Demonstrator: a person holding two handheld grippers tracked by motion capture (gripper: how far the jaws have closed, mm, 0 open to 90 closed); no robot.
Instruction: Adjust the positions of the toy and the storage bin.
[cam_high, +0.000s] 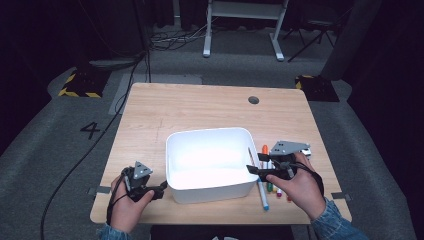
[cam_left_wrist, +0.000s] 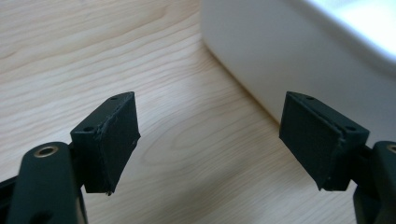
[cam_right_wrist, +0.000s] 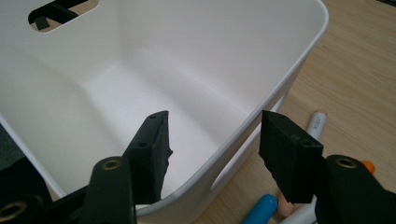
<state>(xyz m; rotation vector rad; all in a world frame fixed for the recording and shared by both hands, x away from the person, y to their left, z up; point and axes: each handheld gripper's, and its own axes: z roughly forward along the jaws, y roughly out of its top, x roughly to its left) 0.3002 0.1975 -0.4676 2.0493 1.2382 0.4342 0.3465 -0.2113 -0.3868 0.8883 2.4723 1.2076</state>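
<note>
A white plastic bin (cam_high: 210, 192) stands in the middle of the wooden table, with nothing in it. My left gripper (cam_high: 162, 189) rests low at the bin's left side, open; in the left gripper view its jaws (cam_left_wrist: 210, 135) gape over bare wood beside the bin wall (cam_left_wrist: 280, 51). My right gripper (cam_high: 254, 164) is at the bin's right rim, open. In the right gripper view (cam_right_wrist: 215, 140) one jaw hangs inside the bin (cam_right_wrist: 140, 60) and the other outside, neither touching the wall. Several markers (cam_high: 270, 180) lie right of the bin.
A blue-capped marker (cam_high: 263, 197) lies near the front edge, and its cap (cam_right_wrist: 261, 209) is just under my right gripper. A white marker (cam_right_wrist: 316, 123) lies beside it. A round cable hole (cam_high: 253, 100) sits at the table's far side. Bare wood stretches behind the bin.
</note>
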